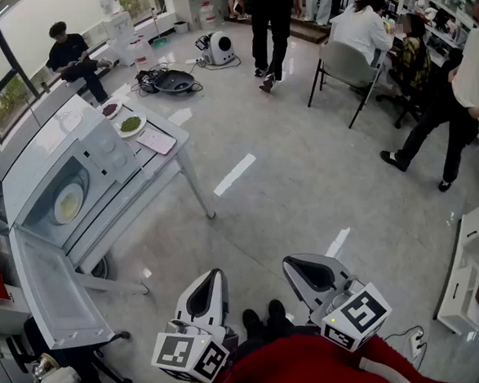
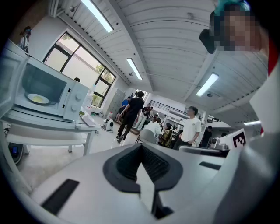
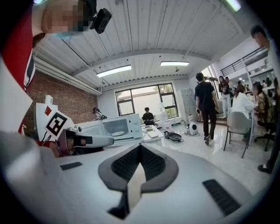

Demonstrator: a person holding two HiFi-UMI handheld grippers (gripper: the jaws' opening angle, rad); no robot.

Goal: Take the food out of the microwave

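A white microwave (image 1: 58,171) stands on a white table (image 1: 153,180) at the left, its door (image 1: 54,294) swung open. Inside it lies a white plate with yellow food (image 1: 68,203), which also shows in the left gripper view as the plate (image 2: 38,99) and in the right gripper view as the plate (image 3: 118,133). My left gripper (image 1: 214,274) and right gripper (image 1: 293,260) hang side by side low in the head view, well away from the microwave. Both are shut with nothing in them; the left gripper (image 2: 141,146) and the right gripper (image 3: 140,146) show their pads closed together.
On the table's far end sit a plate of green food (image 1: 131,124), a small dish of dark food (image 1: 110,110) and a pink tablet (image 1: 156,141). A pan (image 1: 175,82) lies on the floor beyond. Several people and a grey chair (image 1: 347,64) fill the far right; a white shelf (image 1: 474,268) stands at right.
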